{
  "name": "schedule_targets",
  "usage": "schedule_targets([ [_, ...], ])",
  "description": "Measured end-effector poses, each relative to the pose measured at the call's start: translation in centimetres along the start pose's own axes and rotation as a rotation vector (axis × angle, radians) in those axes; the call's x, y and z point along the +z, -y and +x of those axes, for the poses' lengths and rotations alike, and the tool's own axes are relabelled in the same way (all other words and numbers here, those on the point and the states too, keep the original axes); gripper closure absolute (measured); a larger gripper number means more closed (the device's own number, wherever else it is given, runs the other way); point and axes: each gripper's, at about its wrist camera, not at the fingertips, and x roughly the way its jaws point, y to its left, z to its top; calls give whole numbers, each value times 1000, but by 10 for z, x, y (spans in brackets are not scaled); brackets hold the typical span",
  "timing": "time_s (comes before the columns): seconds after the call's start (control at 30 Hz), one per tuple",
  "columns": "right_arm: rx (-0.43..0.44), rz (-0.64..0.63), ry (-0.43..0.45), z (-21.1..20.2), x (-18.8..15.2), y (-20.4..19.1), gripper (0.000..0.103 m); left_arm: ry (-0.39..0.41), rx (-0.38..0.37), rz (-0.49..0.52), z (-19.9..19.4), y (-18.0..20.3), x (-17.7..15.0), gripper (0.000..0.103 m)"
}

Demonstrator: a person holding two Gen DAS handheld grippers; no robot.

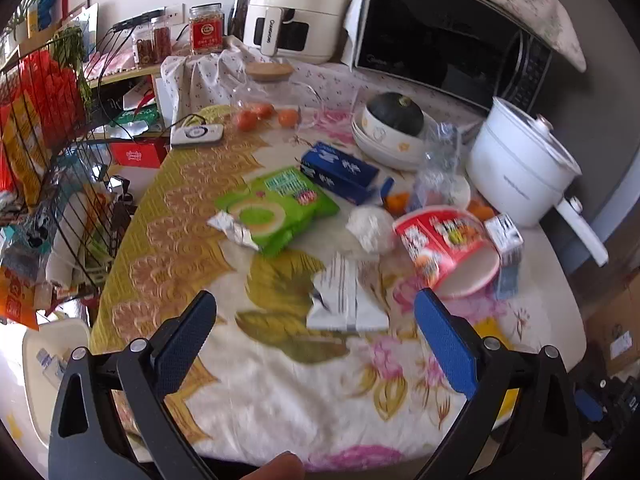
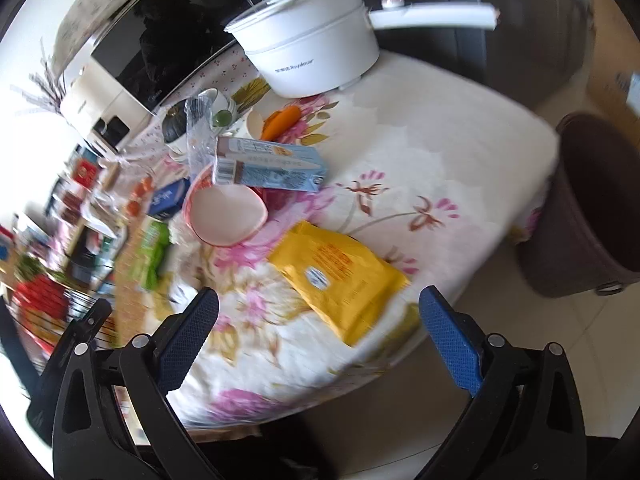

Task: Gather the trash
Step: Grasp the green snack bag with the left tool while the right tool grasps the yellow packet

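While both grippers hang over the flowered tablecloth (image 1: 280, 380) with their blue pads spread wide and nothing between them, the trash lies strewn ahead, none of it gathered yet.

Reading the left wrist view from left to right: one green snack wrapper (image 1: 276, 208) with a torn foil end sits at centre left, two dark blue cartons (image 1: 340, 170) lie just above it, one white striped wrapper (image 1: 346, 302) lies at lower centre, one crumpled white paper ball (image 1: 370, 226) sits above that, and one tipped red instant-noodle cup (image 1: 448, 248) lies at centre right, mouth toward the camera, touching one small milk carton (image 1: 504, 236). The left gripper (image 1: 316, 340) has the striped wrapper almost straight ahead, between the lines of its fingers, long axis running away from the camera; I judge that the nearest pick.

In the right wrist view, the noodle cup shows at centre left, one pale blue drink carton (image 2: 276, 164) lies above it with its long axis across the frame, and one yellow packet (image 2: 340, 280) lies at centre, slanting from upper left to lower right. The right gripper (image 2: 318, 332) is just short of that packet. One brown bin (image 2: 592, 208) stands on the floor at the right edge, beside the table, so the right hand is likely the nearer to it.
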Motion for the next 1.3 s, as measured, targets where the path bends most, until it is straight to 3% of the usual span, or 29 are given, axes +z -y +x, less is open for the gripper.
schedule_targets([
  [0.07, 29, 22, -15, 7, 16, -1, 7, 50, -23, -14, 7, -12, 37, 7],
  [0.13, 47, 8, 5, 13, 32, -4, 7, 44, -94, 90, 28, -18, 69, 7],
  [0.23, 86, 17, 6, 28, 44, 3, 7, -146, -115, 169, 87, -29, 86, 7],
  [0.33, 119, 86, -93, 53, 47, 26, 7, -246, -1, 126, 138, -52, 78, 7],
  [0.43, 198, 192, -171, 71, 47, 44, 7, -349, -34, 192, 171, -54, 65, 7],
  [0.57, 182, 222, -203, 85, 42, 48, 7, -307, 17, 343, 183, -36, 58, 7],
  [0.73, 177, 146, -204, 91, 40, 30, 7, -254, 108, 518, 198, -7, 45, 8],
  [0.77, 171, 126, -196, 91, 41, 27, 7, -248, 105, 516, 198, -5, 47, 11],
  [0.8, 168, 113, -190, 90, 41, 25, 7, -257, 83, 499, 199, -6, 50, 24],
  [0.83, 166, 102, -184, 90, 41, 23, 7, -268, 52, 468, 199, -8, 53, 50],
  [0.93, 185, 86, -193, 91, 39, 22, 7, -269, 25, 422, 194, -13, 59, 68],
  [1.13, 256, 61, -228, 90, 34, 17, 7, -239, -30, 300, 166, -25, 65, 83],
  [1.3, 162, -108, -212, 88, 32, 5, 7, -172, -103, 191, 126, -33, 71, 87],
])
